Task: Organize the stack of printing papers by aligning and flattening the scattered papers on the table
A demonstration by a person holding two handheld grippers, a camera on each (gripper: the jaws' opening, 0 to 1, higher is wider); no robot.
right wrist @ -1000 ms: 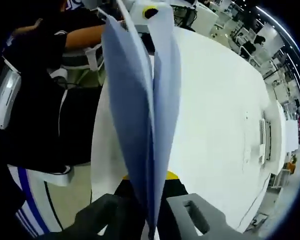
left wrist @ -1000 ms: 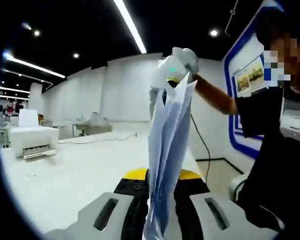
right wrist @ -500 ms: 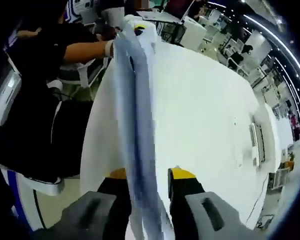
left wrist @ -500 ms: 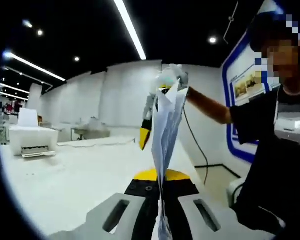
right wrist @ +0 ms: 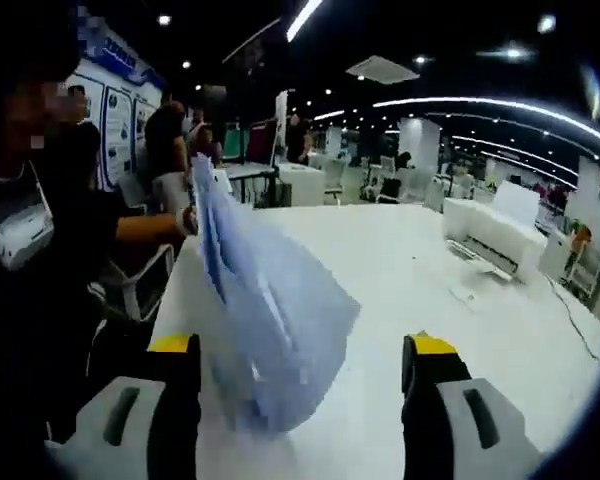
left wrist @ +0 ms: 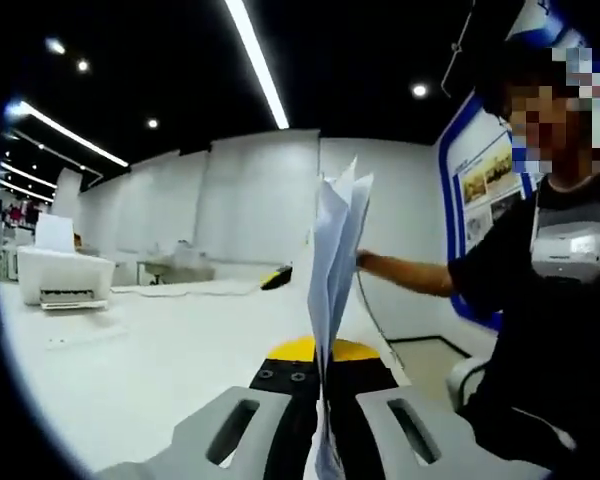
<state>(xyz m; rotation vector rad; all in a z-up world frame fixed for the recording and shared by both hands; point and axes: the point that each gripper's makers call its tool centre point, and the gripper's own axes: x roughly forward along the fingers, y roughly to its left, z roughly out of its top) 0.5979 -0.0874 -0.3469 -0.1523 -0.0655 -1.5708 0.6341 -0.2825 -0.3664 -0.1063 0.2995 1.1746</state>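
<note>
Currently the left gripper (left wrist: 320, 440) is clamped on the lower edge of the stack of papers (left wrist: 332, 270), which stands on edge between its 2 jaws, long axis running straight up and away from the gripper. Its upper sheets splay apart at the top, so the edges are not yet aligned. The right gripper (right wrist: 298, 400) has its jaws spread wide and holds nothing; in the right gripper view the stack of papers (right wrist: 265, 330) appears blurred, fanning between and beyond those jaws, with no visible contact. The right gripper is thus free to tap or square the loose end. The white table (left wrist: 130, 360) lies broad and bare below the stack, offering open room to lay it flat; a printer (left wrist: 65, 278) sits far off, and the person's forearm (left wrist: 405, 275) reaches behind the sheets.
</note>
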